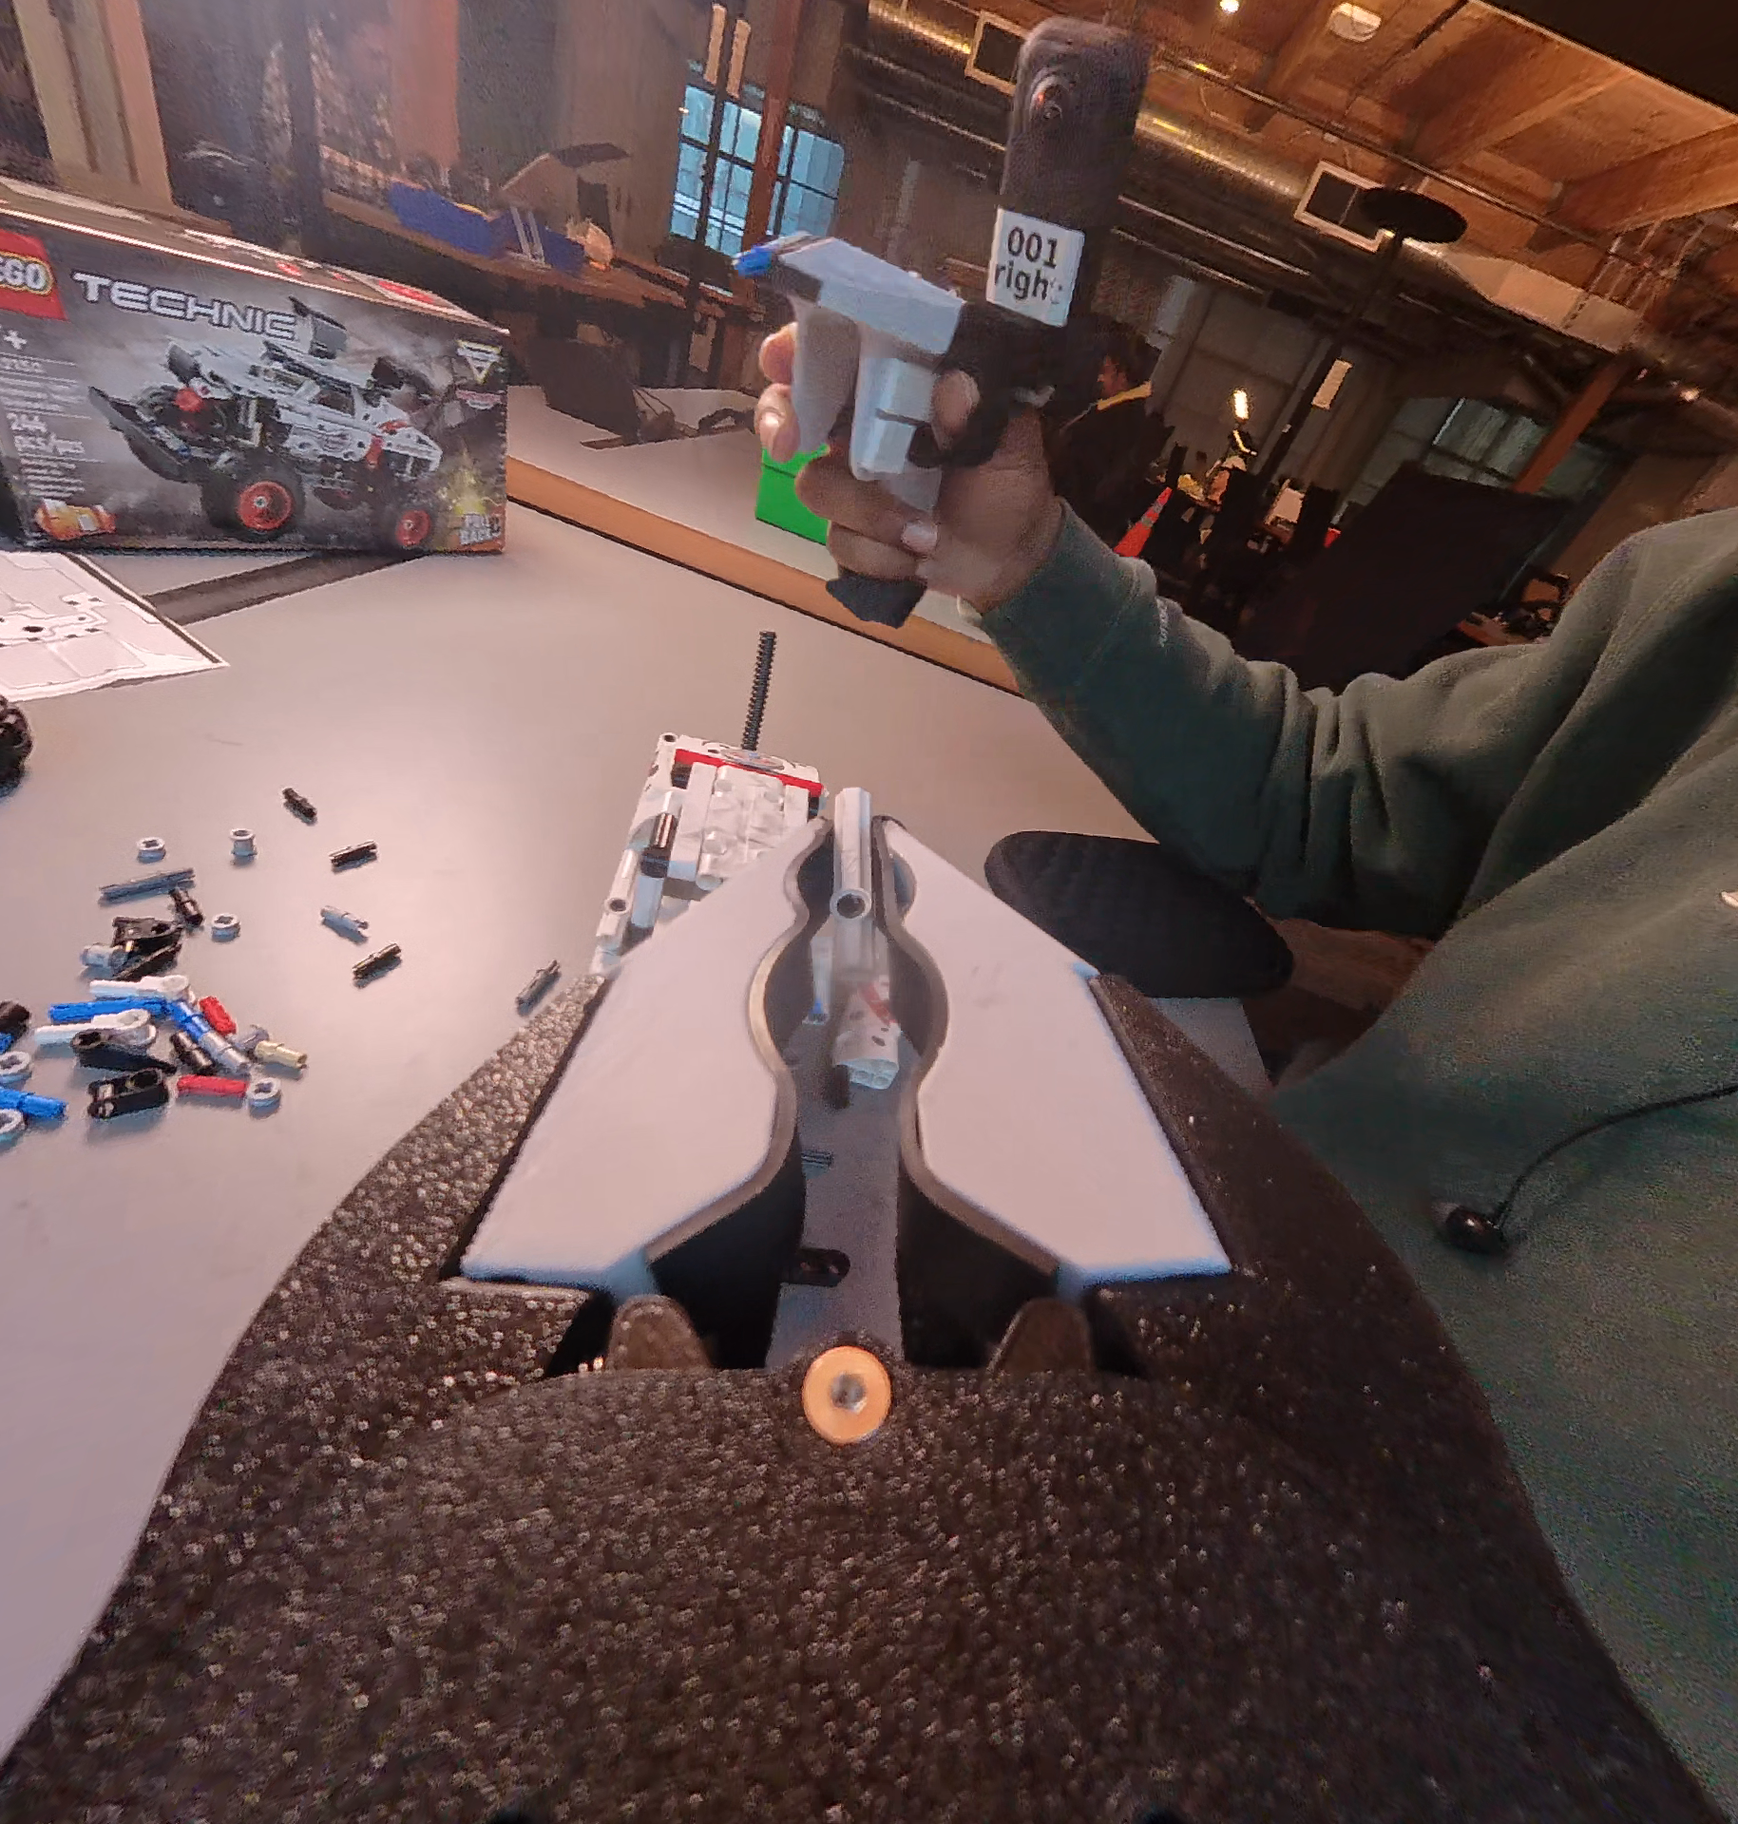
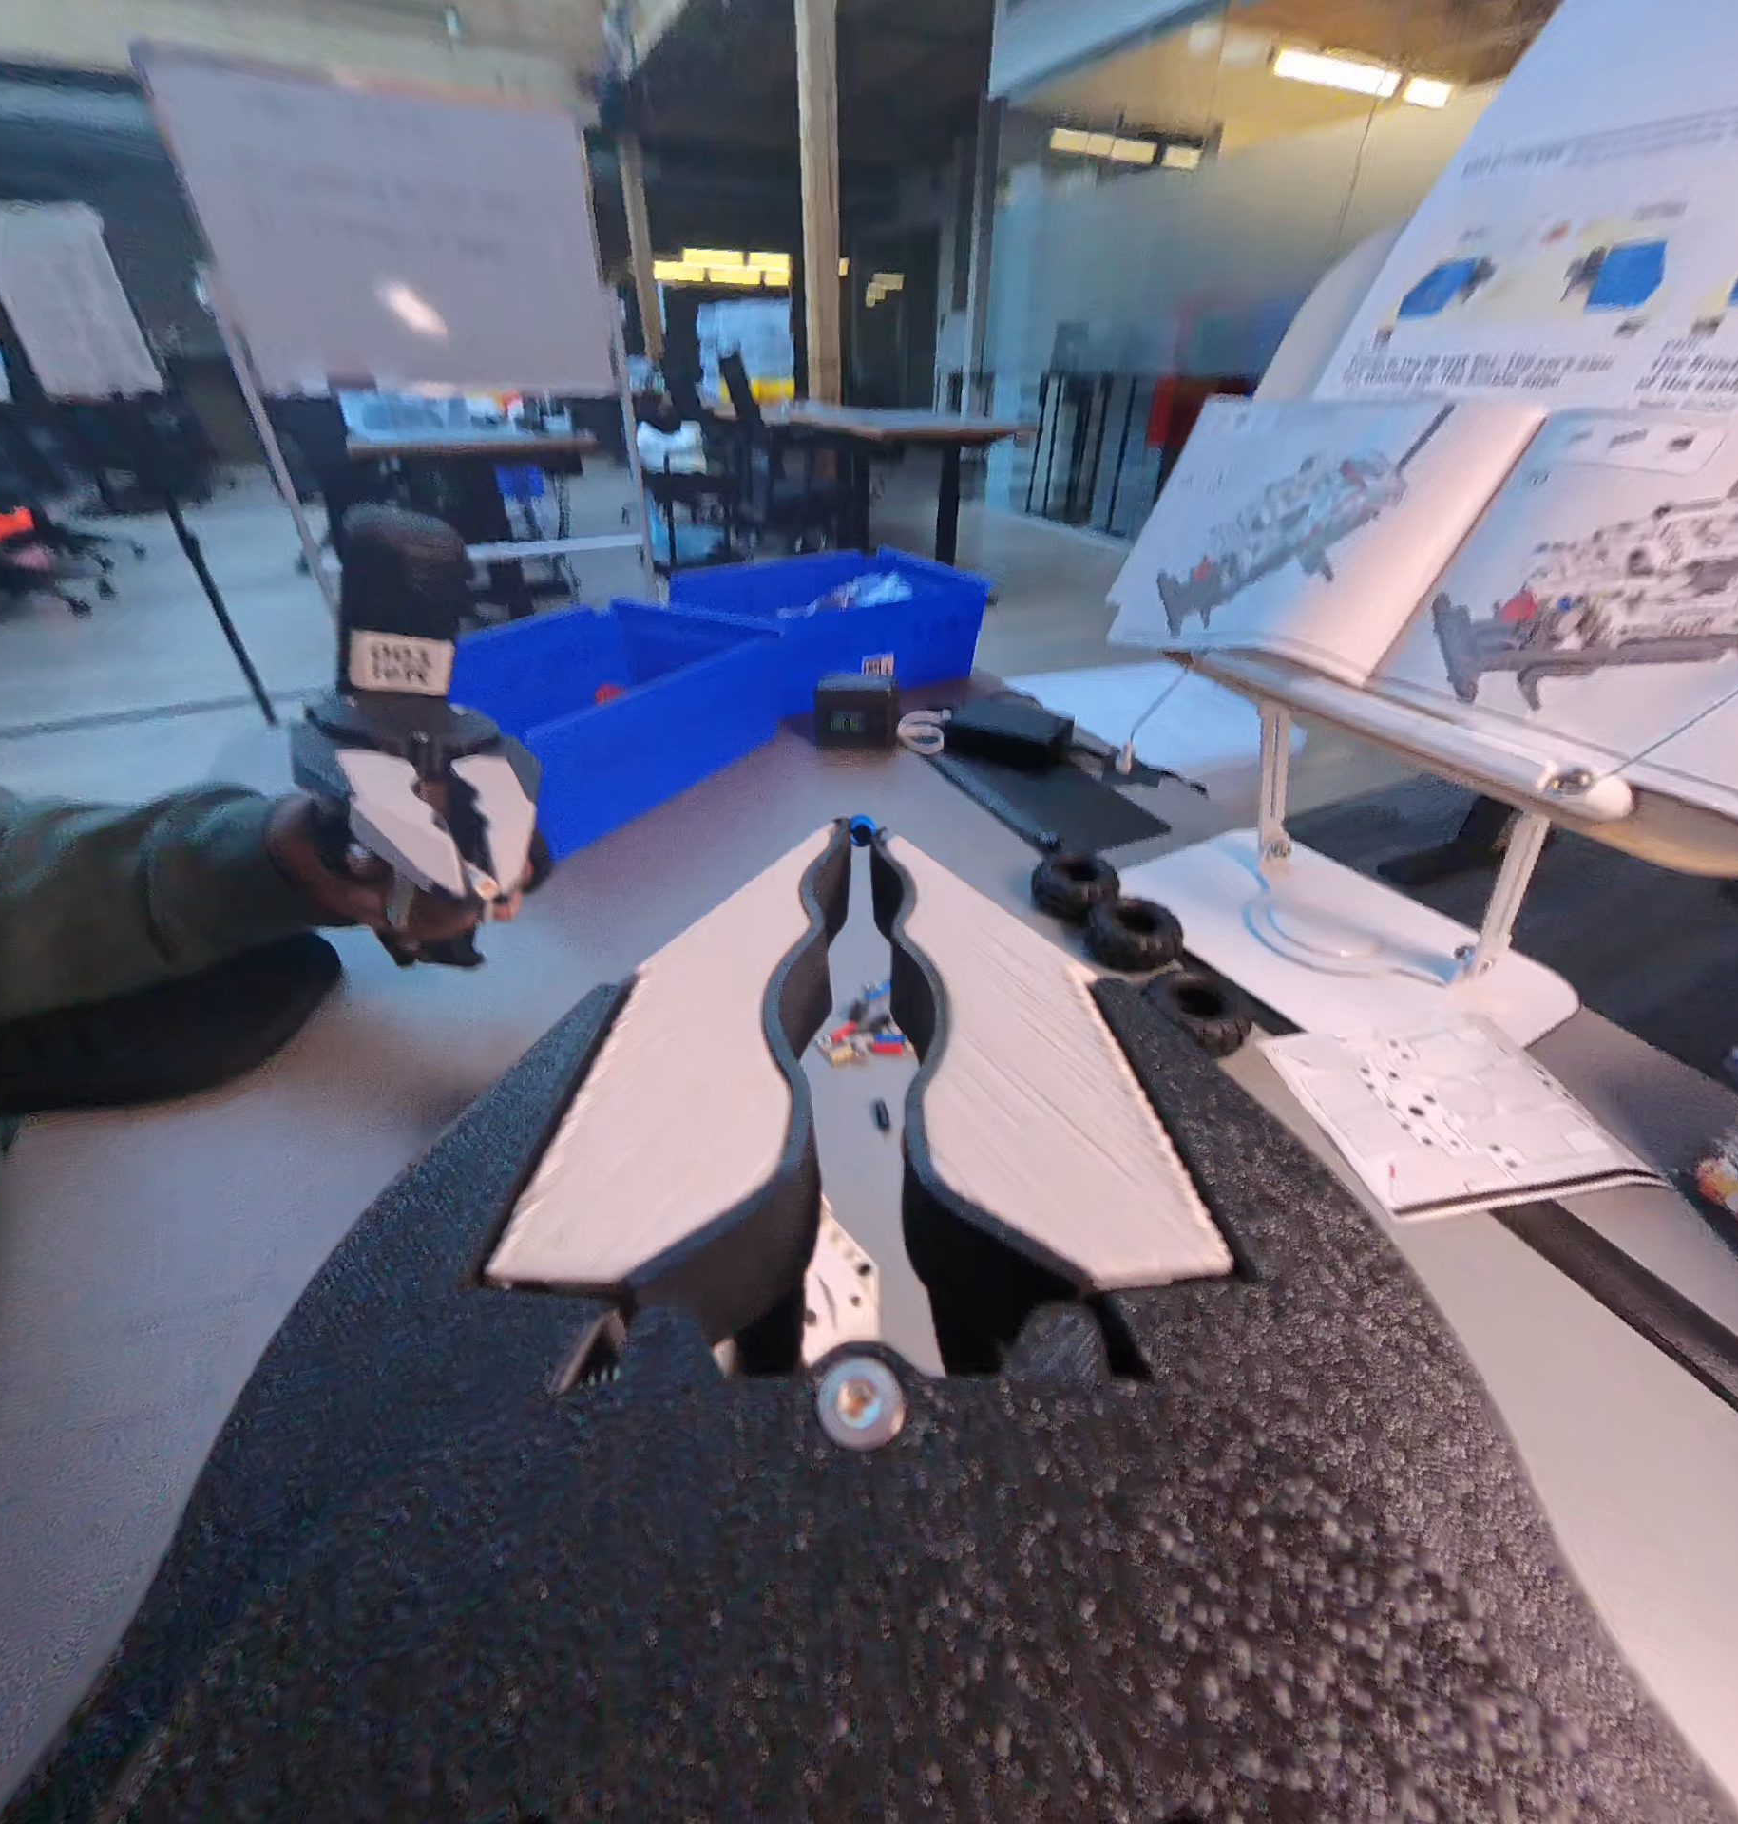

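The toy box [image 1: 223,395] on the counter [image 1: 450,691] carries a printed brand mark, lettering and numbers. Well right of the box, a white label [image 1: 1027,262] with digits and a word sits on the black post above the right claw [image 1: 761,259].

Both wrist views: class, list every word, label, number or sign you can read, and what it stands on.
I won't quote writing; these bear it:
Toy box: brand, numbers, clear.
White label on right gripper: clear.
White tag on left gripper: blurred.
Whiteboard: blurred.
Open booklet on stand: too small.
Poster behind it: blurred.
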